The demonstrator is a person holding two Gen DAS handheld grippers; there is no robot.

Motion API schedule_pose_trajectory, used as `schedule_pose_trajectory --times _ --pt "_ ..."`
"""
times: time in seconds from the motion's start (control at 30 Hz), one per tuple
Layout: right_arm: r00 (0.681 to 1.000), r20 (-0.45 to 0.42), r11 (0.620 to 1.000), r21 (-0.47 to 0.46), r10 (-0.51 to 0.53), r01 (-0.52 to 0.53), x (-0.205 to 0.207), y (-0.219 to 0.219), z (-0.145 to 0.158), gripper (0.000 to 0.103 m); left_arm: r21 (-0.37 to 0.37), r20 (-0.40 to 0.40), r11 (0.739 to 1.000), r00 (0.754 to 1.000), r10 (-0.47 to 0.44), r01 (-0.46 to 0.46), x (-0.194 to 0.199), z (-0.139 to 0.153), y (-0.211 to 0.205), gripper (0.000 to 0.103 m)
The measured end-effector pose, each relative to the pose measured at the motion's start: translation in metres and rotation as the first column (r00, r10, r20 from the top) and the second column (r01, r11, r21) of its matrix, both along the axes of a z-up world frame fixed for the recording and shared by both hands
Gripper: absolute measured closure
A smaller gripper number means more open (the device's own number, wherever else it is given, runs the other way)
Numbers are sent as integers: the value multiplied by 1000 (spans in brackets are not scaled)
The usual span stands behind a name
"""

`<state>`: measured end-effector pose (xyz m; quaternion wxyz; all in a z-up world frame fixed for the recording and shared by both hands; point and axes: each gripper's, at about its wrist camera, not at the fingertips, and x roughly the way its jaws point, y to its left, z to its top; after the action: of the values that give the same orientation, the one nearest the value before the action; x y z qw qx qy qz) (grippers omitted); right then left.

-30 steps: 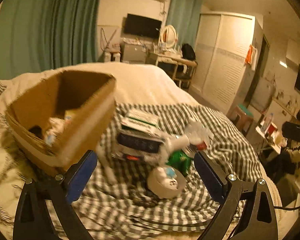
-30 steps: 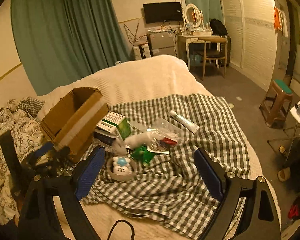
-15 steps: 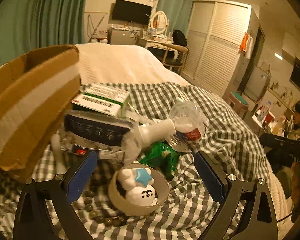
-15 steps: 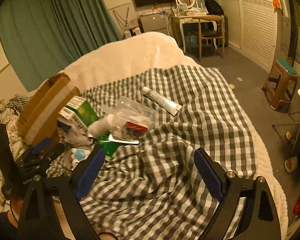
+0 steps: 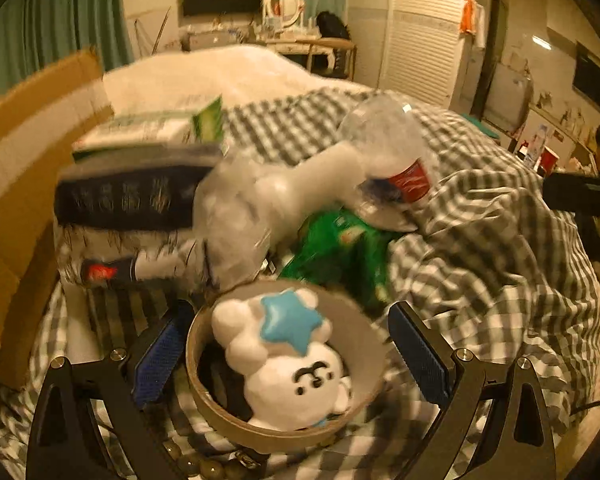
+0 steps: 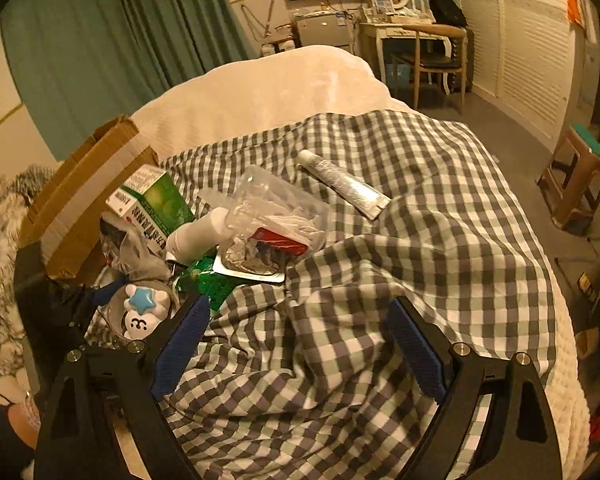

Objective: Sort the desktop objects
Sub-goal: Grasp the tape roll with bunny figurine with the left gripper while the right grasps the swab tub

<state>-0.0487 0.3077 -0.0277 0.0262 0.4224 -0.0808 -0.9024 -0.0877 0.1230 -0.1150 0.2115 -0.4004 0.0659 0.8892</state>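
Note:
A tape roll (image 5: pixel 364 344) with a white plush toy (image 5: pixel 288 360) bearing a blue star inside it lies on the checked cloth. My left gripper (image 5: pixel 288 352) is open, its blue pads either side of the roll, not pressing it. The roll and toy also show in the right wrist view (image 6: pixel 142 312). Behind lie a green packet (image 5: pixel 340 248), a white bottle (image 5: pixel 300 192), a clear plastic pack (image 5: pixel 388 148), a dark box (image 5: pixel 128 196) and a green-white box (image 6: pixel 152 204). My right gripper (image 6: pixel 296 344) is open and empty above bare cloth. A tube (image 6: pixel 342 182) lies farther back.
A cardboard box (image 5: pixel 24 168) stands at the left of the pile, also in the right wrist view (image 6: pixel 80 188). A string of beads (image 5: pixel 204 466) lies under the roll. The checked cloth (image 6: pixel 420 240) covers a bed; a stool (image 6: pixel 580 176) and desk stand beyond.
My left gripper has moved forward and down from the cardboard box until the tape roll sits between its pads. My right gripper has shifted right and closer to the cloth.

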Motion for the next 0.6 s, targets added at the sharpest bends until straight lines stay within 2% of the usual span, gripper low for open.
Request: schedule_pose_trajectory --times 0.03,0.07,0.2,0.37,0.53,0.6 --pt "1000 7 1000 11 1 -2 -1 -4 -1 12 22 19 1000 1000 -6 6 -2 -1 -4 12" --pt "1000 11 1000 18 4 -4 -2 -8 -3 12 51 45 999 999 -20 17 -5 -2 -9 14" --pt "1000 0 999 37 6 -6 -8 -17 -2 12 85 40 996 999 -27 24 -4 8 -19 14" --pt "999 -41 995 98 5 -1 -39 -29 0 12 107 29 994 999 -16 13 5 22 -30 14" --pt "1000 -21 976 218 2 2 -87 -47 -23 12 122 25 993 1000 -7 4 5 32 -36 14" --pt "1000 12 973 231 4 -7 -103 -49 -36 12 127 33 992 999 -8 4 5 36 -40 14"
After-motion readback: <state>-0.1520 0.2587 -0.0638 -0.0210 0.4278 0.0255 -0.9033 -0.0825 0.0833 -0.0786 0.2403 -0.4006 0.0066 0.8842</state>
